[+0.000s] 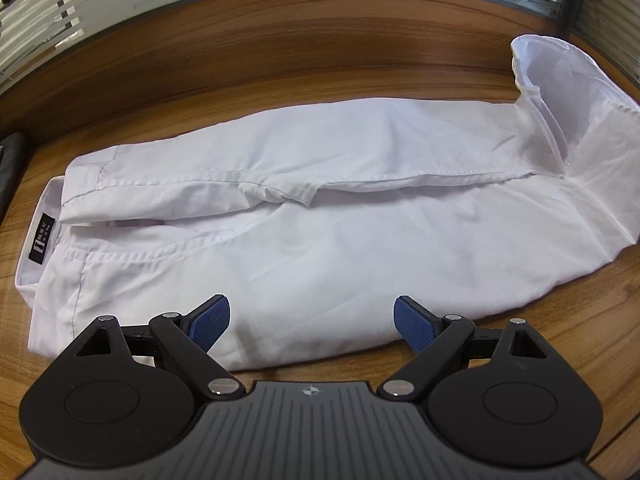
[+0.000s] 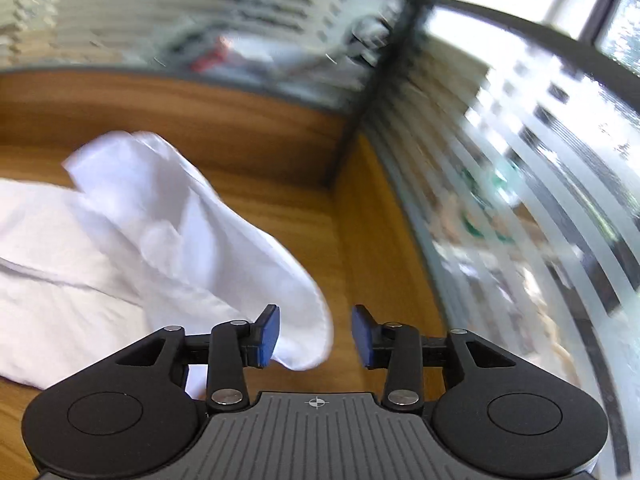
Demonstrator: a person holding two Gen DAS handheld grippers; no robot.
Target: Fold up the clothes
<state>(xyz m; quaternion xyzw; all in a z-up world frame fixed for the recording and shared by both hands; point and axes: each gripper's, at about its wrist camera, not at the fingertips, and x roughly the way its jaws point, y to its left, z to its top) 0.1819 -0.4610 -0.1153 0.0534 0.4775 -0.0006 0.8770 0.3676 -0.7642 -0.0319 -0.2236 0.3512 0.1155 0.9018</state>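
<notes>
White dress shirt (image 1: 320, 216) is lying lengthwise across the wooden tabletop (image 1: 240, 64), already narrowed into a long strip: both side panels are sitting folded in toward the middle, so my guess is the sides are done and what's left is bringing one end over the other. Collar with the black neck label (image 1: 42, 244) is pointing to the left end, and the hem end (image 2: 224, 240) is bunching up a bit on the right, near the frosted glass partition (image 2: 520, 200).

Left gripper (image 1: 312, 326) is hovering over the near edge with its blue pads spread wide, gripping nothing. Right gripper (image 2: 316, 334) is sitting partly open by the hem corner; the cloth is showing behind its left pad, but nothing is getting pinched, so it's released. Right view is blurry, so take that loosely.
</notes>
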